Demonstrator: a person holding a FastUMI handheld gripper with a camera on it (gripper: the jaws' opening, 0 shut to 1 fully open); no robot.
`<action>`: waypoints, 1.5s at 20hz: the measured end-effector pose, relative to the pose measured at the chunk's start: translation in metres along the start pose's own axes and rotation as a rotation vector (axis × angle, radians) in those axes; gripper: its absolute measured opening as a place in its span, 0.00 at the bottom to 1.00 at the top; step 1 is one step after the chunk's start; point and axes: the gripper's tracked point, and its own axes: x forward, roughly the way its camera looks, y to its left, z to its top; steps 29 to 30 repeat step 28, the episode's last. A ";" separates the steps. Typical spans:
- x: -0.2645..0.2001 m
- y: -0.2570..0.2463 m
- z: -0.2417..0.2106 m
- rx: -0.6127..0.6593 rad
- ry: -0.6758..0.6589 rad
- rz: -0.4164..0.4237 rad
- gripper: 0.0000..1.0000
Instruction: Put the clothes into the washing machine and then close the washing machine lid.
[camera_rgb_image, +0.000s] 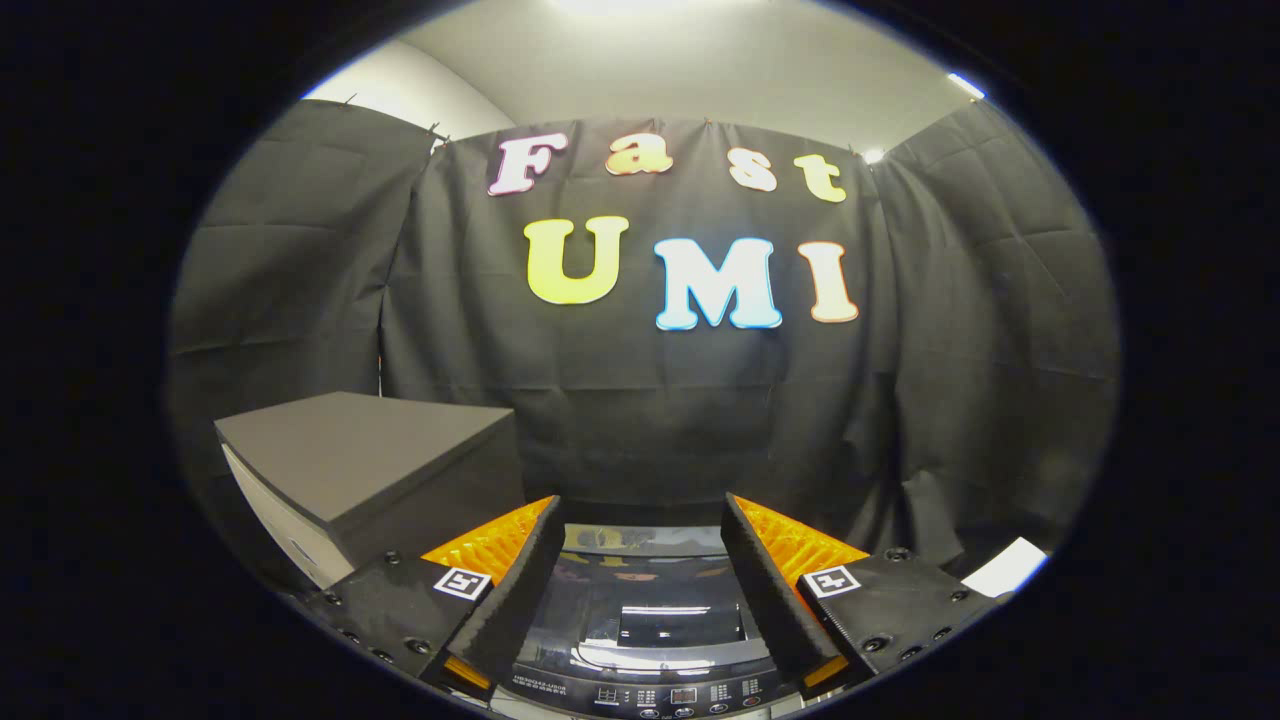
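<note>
the tongs (640, 560) stand wide apart with nothing held between them. each finger (520, 590) is lined with black foam on its inner face and shows ribbed orange plastic on its outer top, and each black base block behind carries a small square black-and-white marker (462, 583).

the washing machine (650, 640) sits directly below and between the two fingers, seen from above. its lid (655, 610) is a dark, glossy panel lying flat and closed over the tub, with the lights and the booth wall reflected in it. the control panel (660, 692), a dark strip with small white markings and buttons, runs along the near edge of the machine, closest to the base of the tongs.

no fingertip touches the lid; the tongs hover above it.

to the left of the left finger and a little beyond it stands a dark grey box-like block (370, 465) with a flat top and a pale lower side. just off the right finger's base a small white corner (1008, 568) of something pokes in, too little of it to tell what it is.
</note>
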 end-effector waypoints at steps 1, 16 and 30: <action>-0.011 -0.002 0.009 -0.007 -0.020 -0.003 0.98; -0.118 -0.026 0.032 -0.027 -0.135 -0.068 0.97; -0.129 -0.019 0.039 -0.026 -0.159 -0.066 0.97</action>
